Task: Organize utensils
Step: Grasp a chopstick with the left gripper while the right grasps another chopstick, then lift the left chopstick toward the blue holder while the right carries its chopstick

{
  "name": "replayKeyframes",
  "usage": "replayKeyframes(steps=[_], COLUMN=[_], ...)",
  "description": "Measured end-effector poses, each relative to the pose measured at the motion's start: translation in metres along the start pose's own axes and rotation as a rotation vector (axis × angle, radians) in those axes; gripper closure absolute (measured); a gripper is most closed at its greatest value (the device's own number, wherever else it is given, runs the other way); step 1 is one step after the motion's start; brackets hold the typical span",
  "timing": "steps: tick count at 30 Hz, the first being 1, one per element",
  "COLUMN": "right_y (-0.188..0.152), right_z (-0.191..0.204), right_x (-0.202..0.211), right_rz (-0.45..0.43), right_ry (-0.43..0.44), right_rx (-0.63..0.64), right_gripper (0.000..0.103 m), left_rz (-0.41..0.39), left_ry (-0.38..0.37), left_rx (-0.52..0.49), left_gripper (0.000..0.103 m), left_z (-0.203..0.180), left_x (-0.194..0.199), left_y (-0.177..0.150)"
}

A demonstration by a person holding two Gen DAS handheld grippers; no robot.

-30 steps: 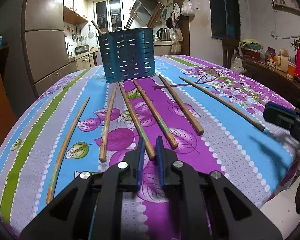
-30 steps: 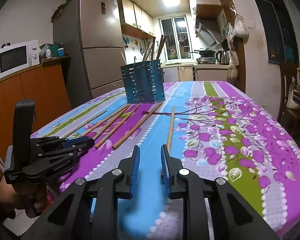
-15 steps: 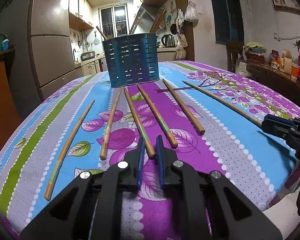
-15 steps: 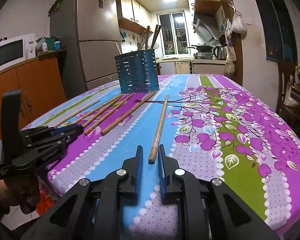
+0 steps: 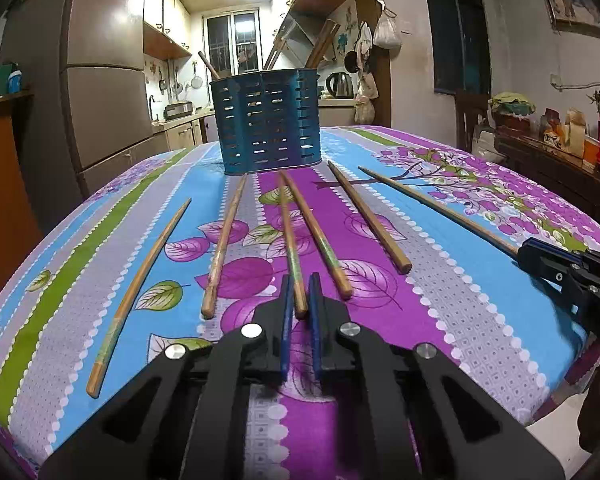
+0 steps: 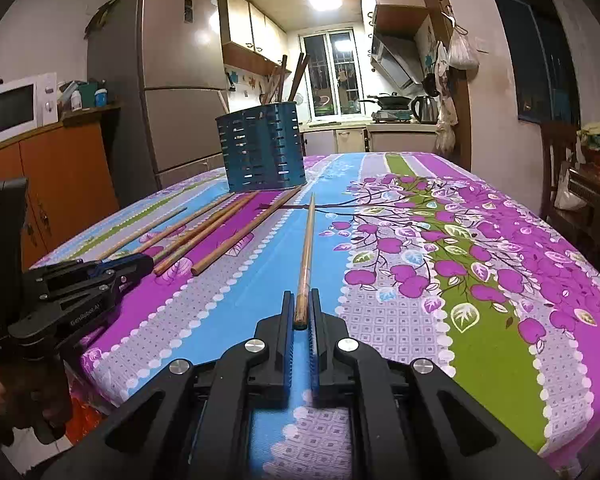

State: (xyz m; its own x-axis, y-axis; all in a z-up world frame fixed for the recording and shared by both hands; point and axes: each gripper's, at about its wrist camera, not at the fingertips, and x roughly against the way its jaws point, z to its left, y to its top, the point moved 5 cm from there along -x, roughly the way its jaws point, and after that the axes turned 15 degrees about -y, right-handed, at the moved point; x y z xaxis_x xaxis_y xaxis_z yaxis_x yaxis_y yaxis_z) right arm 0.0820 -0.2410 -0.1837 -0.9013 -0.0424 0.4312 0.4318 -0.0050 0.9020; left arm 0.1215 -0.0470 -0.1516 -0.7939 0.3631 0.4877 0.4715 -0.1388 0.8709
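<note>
The surface (image 5: 440, 288), under a floral cloth, carries a blue slotted utensil holder (image 5: 269, 122) at its far end, already holding several upright sticks. Six chopsticks fan out before the holder, presumably for easy picking. The left hand-held gripper (image 5: 299, 312) straddles the third chopstick (image 5: 291, 240), jaws not yet clenched; the right hand-held gripper (image 6: 301, 320) likewise brackets the rightmost chopstick (image 6: 307, 240), unclenched.

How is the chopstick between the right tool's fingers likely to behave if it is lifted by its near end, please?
The chopstick looks like straight wood, so probably stiff and light. Held only at its near end by the right tool, its long far part may droop or pivot. It looks round, so it might roll on the tablecloth if nudged.
</note>
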Motion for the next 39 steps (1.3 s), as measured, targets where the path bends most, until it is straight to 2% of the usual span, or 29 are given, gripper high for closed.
replayKeyframes(steps=[5, 12, 20, 26, 31, 39], right_y=[0.009, 0.046, 0.103, 0.148, 0.173, 0.189], right_z=[0.000, -0.006, -0.006, -0.004, -0.006, -0.005], right_x=[0.012, 0.049, 0.083, 0.093, 0.084, 0.070], right_rz=[-0.028, -0.123, -0.255, -0.337, -0.348, -0.332], right_ry=[0.000, -0.023, -0.014, 0.011, 0.042, 0.063], right_rx=[0.008, 0.055, 0.119, 0.142, 0.122, 0.112], right_gripper=[0.095, 0.096, 0.096, 0.096, 0.096, 0.096], left_rz=[-0.005, -0.073, -0.203, -0.326, -0.394, -0.433], left_ry=[-0.006, -0.018, -0.024, -0.021, -0.020, -0.025], left_rx=[0.003, -0.021, -0.052, -0.120, -0.156, -0.175], left_gripper=[0.098, 0.098, 0.098, 0.098, 0.098, 0.098], left_z=[0.000, -0.003, -0.001, -0.008, -0.015, -0.020], left_x=[0.004, 0.029, 0.062, 0.081, 0.085, 0.081], left_y=[0.002, 0.021, 0.066, 0.107, 0.134, 0.160])
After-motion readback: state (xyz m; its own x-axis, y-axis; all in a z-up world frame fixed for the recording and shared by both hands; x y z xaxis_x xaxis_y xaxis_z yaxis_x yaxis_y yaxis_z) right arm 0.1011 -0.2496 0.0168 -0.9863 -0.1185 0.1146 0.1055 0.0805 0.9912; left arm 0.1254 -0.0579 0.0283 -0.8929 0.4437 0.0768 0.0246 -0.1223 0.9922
